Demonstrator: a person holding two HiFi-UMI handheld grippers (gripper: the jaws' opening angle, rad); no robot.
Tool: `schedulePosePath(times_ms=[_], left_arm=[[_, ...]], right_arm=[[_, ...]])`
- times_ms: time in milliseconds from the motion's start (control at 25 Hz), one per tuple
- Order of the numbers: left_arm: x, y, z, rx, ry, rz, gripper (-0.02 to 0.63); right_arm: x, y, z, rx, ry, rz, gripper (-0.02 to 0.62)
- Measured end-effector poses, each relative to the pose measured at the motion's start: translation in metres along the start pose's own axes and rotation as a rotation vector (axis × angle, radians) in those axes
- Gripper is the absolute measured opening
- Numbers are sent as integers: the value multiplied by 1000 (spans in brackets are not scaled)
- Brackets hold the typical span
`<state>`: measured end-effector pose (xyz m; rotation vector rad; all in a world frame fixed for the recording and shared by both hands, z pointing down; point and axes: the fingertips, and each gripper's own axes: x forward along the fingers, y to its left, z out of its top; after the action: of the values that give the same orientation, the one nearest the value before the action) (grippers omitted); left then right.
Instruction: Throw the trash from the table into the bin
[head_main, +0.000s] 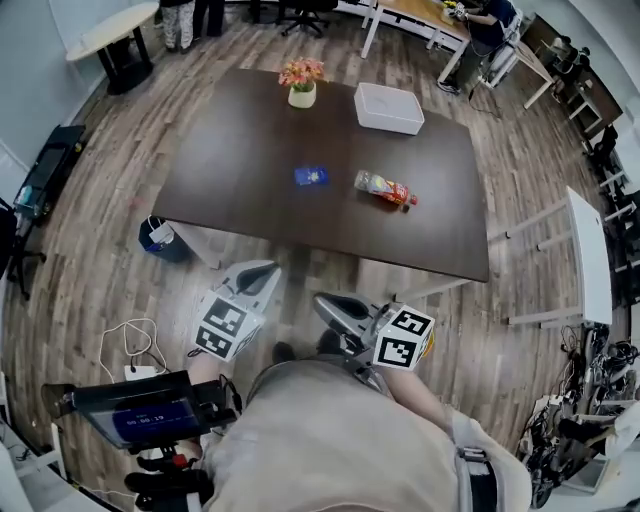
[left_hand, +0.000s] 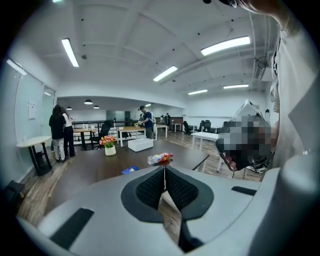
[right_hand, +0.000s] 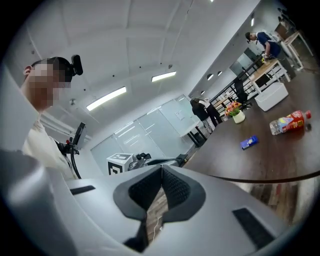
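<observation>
On the dark brown table (head_main: 250, 120) lie two pieces of trash: a blue packet (head_main: 311, 176) near the middle and a plastic bottle with a red label (head_main: 385, 188) on its side to the right of it. A small blue bin (head_main: 160, 238) stands on the floor by the table's near left corner. Both grippers are held short of the table's near edge, over the floor. My left gripper (head_main: 266, 270) is shut and empty, as is my right gripper (head_main: 324, 301). The left gripper view shows shut jaws (left_hand: 164, 168) with the bottle (left_hand: 160, 159) and packet (left_hand: 130, 170) beyond. The right gripper view shows shut jaws (right_hand: 161, 168), the bottle (right_hand: 289, 122) and the packet (right_hand: 249, 142).
A flower pot (head_main: 301, 85) and a white box (head_main: 388, 107) stand at the table's far side. A white cable (head_main: 130, 345) lies on the wood floor at left. A device with a blue screen (head_main: 150, 410) is at the lower left. Other tables and people are at the back.
</observation>
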<state>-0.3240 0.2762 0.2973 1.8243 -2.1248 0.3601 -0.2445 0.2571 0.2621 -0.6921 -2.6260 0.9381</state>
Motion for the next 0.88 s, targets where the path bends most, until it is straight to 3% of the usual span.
schedulePosePath(times_ms=[240,360,520,680,880], left_arm=[[5,-3,-8,-5,15,-16,14],[11,6,1,-2,32,-8,14],[32,18,39,4,21,-6,14],[91,35,55,67,74,5,14],[141,52,60,75,122,45,15]], right_arm=[[-3,-14,-12,38,12,-33,15],[-1,-21,2,42,-10,-12,15],[-8,-37,39,40,-59,5,15],[-21,-90,72,22,-68,-9,15],[-34,-143,100,28,-38,21,15]])
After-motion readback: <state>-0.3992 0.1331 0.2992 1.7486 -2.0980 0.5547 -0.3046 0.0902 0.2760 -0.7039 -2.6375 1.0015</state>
